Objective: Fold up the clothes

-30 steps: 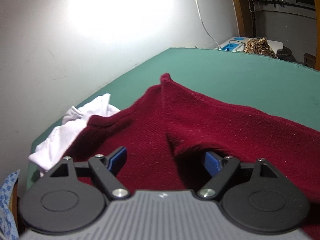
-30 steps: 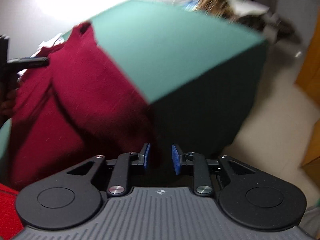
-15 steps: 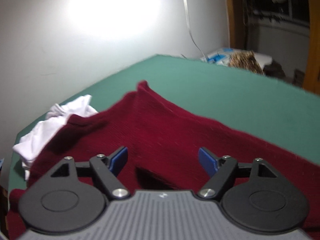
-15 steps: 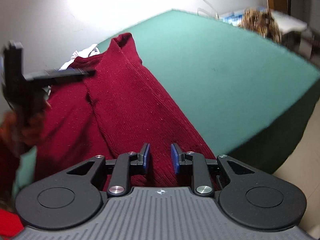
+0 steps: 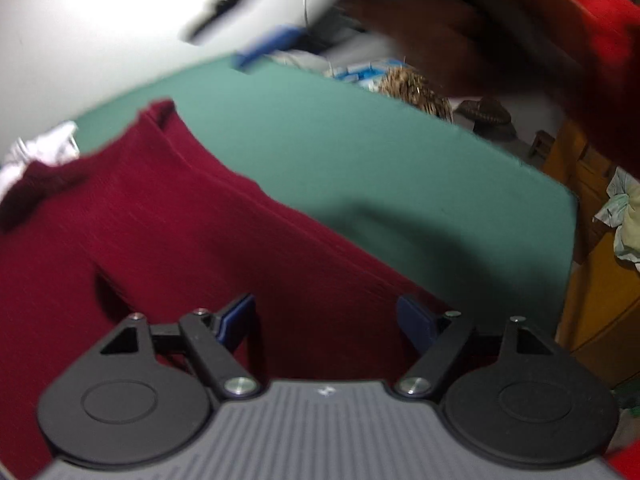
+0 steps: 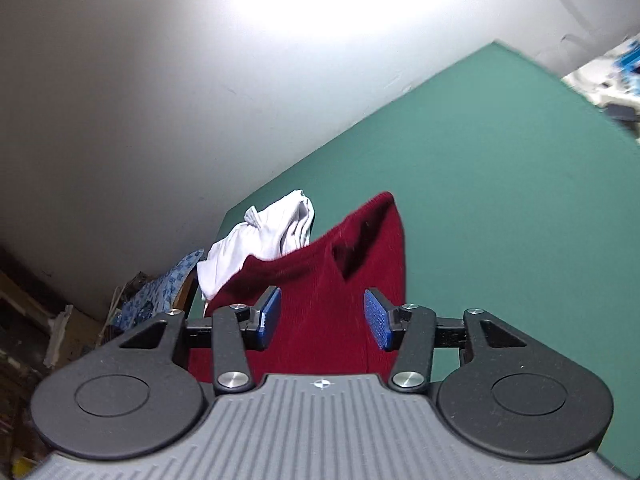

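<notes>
Jaws of the right gripper (image 6: 322, 324) are opening, letting go of the red sweater (image 6: 320, 300). Left gripper (image 5: 326, 320) stays wide apart, holding nothing. That fold looks laid on the green table (image 6: 500, 168).

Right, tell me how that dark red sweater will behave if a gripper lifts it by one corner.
The dark red sweater will probably droop: it already lies in soft folds on the green table. Its ribbed knit looks thick, so likely heavyish for a garment and grippy, not slippery. Lifted by one corner, the folded layers may well slide apart.
</notes>
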Available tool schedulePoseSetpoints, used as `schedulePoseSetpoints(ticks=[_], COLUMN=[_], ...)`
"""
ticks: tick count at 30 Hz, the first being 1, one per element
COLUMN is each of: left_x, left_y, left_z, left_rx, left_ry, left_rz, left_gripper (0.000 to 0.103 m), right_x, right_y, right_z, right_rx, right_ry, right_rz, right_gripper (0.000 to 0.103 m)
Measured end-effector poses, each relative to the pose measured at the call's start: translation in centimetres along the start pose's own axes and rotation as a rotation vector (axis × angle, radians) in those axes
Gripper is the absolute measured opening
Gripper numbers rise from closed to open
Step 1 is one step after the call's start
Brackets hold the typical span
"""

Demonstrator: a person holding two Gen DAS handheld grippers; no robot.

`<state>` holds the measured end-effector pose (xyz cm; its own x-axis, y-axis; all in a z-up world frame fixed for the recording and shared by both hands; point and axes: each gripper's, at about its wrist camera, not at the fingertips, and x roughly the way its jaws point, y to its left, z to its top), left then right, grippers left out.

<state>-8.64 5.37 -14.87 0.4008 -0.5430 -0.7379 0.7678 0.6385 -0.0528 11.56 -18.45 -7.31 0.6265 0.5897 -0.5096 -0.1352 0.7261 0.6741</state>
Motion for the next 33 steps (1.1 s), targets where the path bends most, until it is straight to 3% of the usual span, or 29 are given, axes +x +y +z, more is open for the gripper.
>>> schedulePoseSetpoints(ticks=[2, 5, 7, 8, 9, 11, 13, 17, 18, 20, 22, 23, 25, 28, 29, 30, 32, 33], left_x=[0.4, 0.5, 0.6, 0.6, 0.5, 0.2, 0.1, -0.2, -0.3, -0.4, -0.5, -0.5, -0.5, -0.3, -0.2, 0.0, 0.2, 0.2], left_y=[-1.7, -3.0, -3.4, -3.6, -3.8, -4.0, -4.3, -4.5, -4.5, -4.4, -4.2, -4.2, -4.3, -4.4, -4.5, -4.5, -4.7, -4.8], left_z=[-0.2, 0.0, -0.1, -0.1, -0.1, 0.0, 0.0, 0.0, 0.0, -0.2, -0.2, -0.2, -0.2, -0.1, 0.0, 0.1, 0.3, 0.3], left_rx=[-0.003, -0.042, -0.052, -0.054, -0.051, -0.041, -0.030, -0.007, -0.002, 0.006, 0.003, 0.002, 0.003, 0.004, 0.005, 0.006, 0.009, 0.015], left_ry=[0.007, 0.033, 0.042, 0.048, 0.056, 0.076, 0.092, 0.124, 0.131, 0.139, 0.146, 0.148, 0.149, 0.148, 0.147, 0.146, 0.147, 0.150], left_rz=[0.053, 0.084, 0.108, 0.118, 0.125, 0.132, 0.137, 0.136, 0.134, 0.131, 0.126, 0.124, 0.127, 0.131, 0.133, 0.137, 0.144, 0.148], left_gripper=[0.081, 0.083, 0.083, 0.083, 0.083, 0.081, 0.080, 0.080, 0.080, 0.080, 0.081, 0.082, 0.083, 0.085, 0.086, 0.087, 0.088, 0.088], right_x=[4.1, 9.8, 12.5, 13.5, 14.6, 15.2, 15.0, 15.7, 15.7, 15.3, 14.0, 12.6, 9.3, 8.3, 9.0, 9.7, 11.3, 12.1], right_y=[-1.0, -2.3, -3.0, -3.3, -3.6, -3.3, -3.3, -5.9, -7.0, -9.0, -9.7, -9.5, -7.8, -5.2, -4.5, -3.8, -3.6, -3.6], right_z=[2.6, 4.7, 5.4, 5.7, 5.9, 6.6, 7.5, 7.5, 7.3, 7.3, 7.9, 8.1, 8.0, 6.3, 5.2, 4.1, 2.7, 2.1], right_rx=[0.037, 0.093, 0.121, 0.130, 0.136, 0.044, 0.002, -0.025, -0.015, 0.047, 0.097, 0.088, -0.020, -0.114, -0.132, -0.151, -0.220, -0.250], right_ry=[0.066, 0.171, 0.215, 0.226, 0.235, 0.209, 0.146, 0.125, 0.125, 0.120, 0.125, 0.076, -0.047, 0.111, 0.188, 0.261, 0.303, 0.320], right_rz=[0.037, 0.020, 0.002, -0.001, -0.005, -0.027, 0.025, -0.053, -0.058, 0.028, 0.053, 0.038, 0.018, 0.251, 0.274, 0.293, 0.225, 0.192], right_gripper=[0.054, 0.060, 0.059, 0.043, 0.014, 0.009, 0.009, 0.008, 0.003, 0.007, 0.021, 0.028, 0.031, 0.033, 0.034, 0.038, 0.038, 0.030])
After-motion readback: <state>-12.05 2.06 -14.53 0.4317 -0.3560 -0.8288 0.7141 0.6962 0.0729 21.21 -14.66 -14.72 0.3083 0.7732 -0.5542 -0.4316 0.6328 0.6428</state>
